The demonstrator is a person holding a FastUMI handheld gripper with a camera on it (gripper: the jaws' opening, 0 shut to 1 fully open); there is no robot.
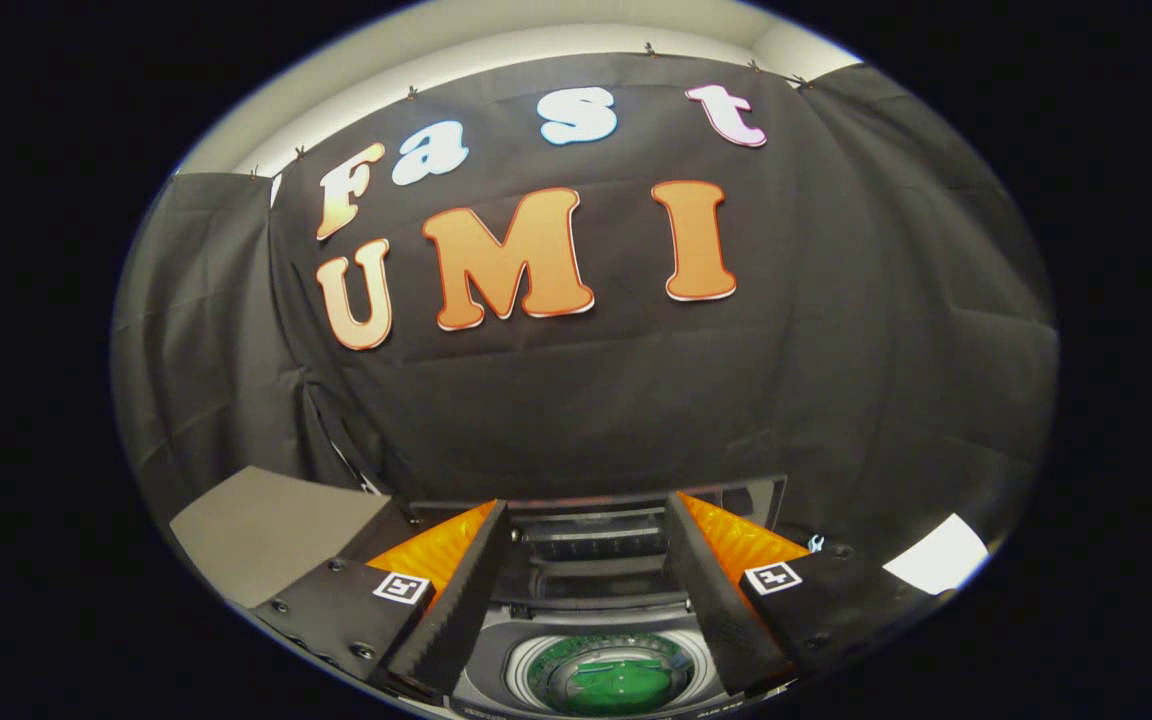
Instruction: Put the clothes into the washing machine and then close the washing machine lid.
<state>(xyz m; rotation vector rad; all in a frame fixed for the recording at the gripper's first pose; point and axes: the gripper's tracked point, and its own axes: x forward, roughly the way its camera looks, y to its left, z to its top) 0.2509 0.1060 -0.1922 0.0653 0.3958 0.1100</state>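
Observation:
The washing machine (496, 660) stands right below my gripper (588, 515), its top open. Between my fingers I look down into its round drum, where something green (621, 680) lies at the bottom. The raised lid (591, 545) stands behind the drum opening, just ahead of the fingertips. Both fingers (471, 590) are spread wide apart with nothing between them. No loose clothes are visible outside the drum.
A grey flat surface (271, 525) lies to the left of the machine. A white patch (939, 555) shows to the right, past the right finger. The black cloth wall hangs close behind the machine.

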